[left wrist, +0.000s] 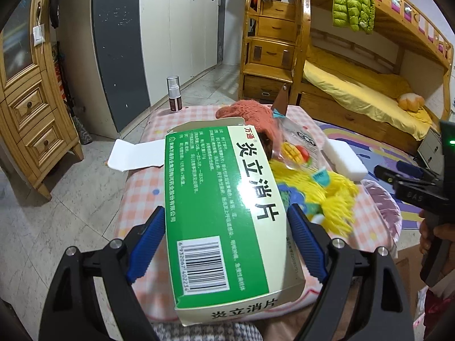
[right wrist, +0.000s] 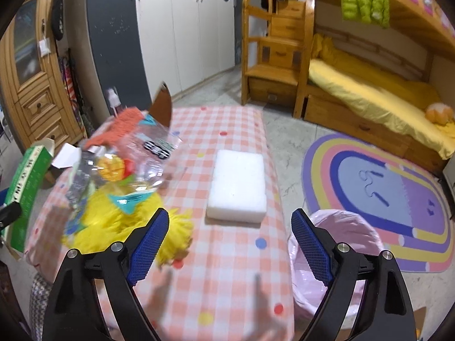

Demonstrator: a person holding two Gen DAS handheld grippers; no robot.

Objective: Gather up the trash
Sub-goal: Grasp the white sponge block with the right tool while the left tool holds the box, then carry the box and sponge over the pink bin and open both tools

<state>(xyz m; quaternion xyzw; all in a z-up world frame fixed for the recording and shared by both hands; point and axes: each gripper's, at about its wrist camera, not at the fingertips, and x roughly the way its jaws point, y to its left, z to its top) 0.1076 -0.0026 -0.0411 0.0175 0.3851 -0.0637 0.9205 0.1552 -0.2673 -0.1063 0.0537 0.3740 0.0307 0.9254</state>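
My left gripper (left wrist: 226, 213) is shut on a green and cream medicine box (left wrist: 224, 207), held above the near end of the checked table (left wrist: 142, 182); the box also shows at the left of the right wrist view (right wrist: 27, 187). My right gripper (right wrist: 230, 216) is open and empty above the table (right wrist: 227, 270), and shows at the right edge of the left wrist view (left wrist: 398, 179). A clear plastic snack wrapper (right wrist: 125, 164) lies on a yellow fluffy thing (right wrist: 119, 221). A bin with a pink bag (right wrist: 335, 244) stands at the table's right side.
A white foam block (right wrist: 239, 184) lies mid-table. An orange fluffy thing (left wrist: 247, 113), a brown-handled tool (right wrist: 162, 105) and a spray bottle (left wrist: 174, 93) stand at the far end. White paper (left wrist: 136, 156) hangs off the left edge. A bunk bed (left wrist: 355, 85) and a rug (right wrist: 378, 196) are on the right.
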